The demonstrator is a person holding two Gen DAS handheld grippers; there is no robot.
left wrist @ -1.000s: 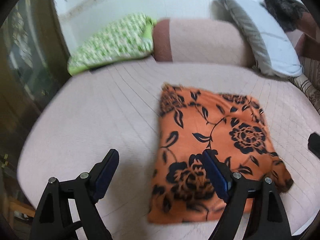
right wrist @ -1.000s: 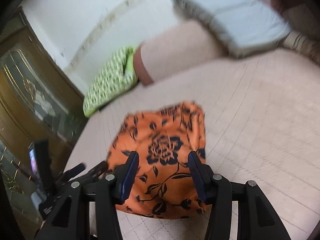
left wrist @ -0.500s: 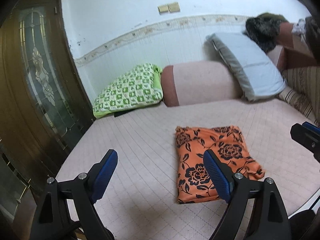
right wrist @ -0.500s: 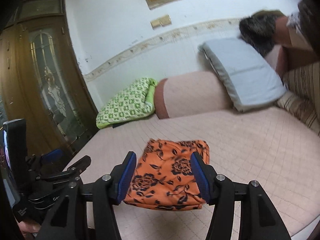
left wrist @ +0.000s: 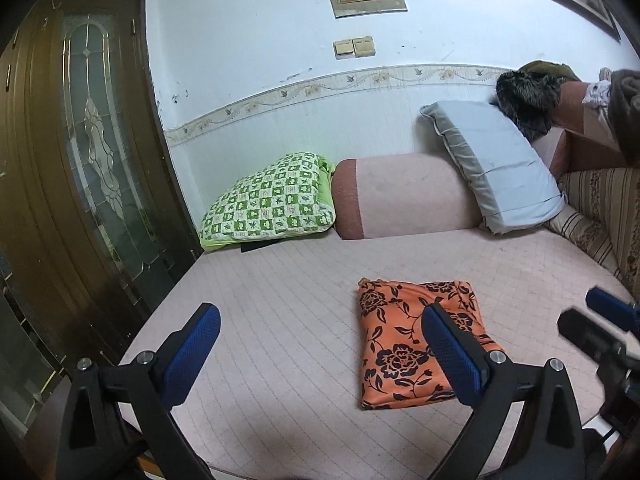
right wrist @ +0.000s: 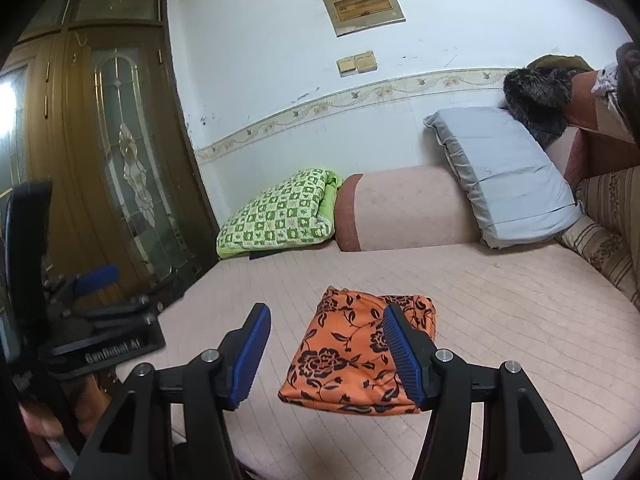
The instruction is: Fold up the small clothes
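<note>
Now the folded orange cloth with black flower print (left wrist: 404,344) lies flat on the pink quilted bed (left wrist: 280,312), left gripper (left wrist: 320,344) jaws just opened wide, right gripper (right wrist: 326,344) jaws spread, both empty.

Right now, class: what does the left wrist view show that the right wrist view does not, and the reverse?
Left wrist view only: the right gripper's tips at its right edge, and the left gripper's jaws from behind, wide open and empty.

Right wrist view only: a hand holding the left gripper's body, and the right gripper's own jaws, open and empty.

Both: the folded orange cloth on the bed, green pillow, grey pillow, and door.
</note>
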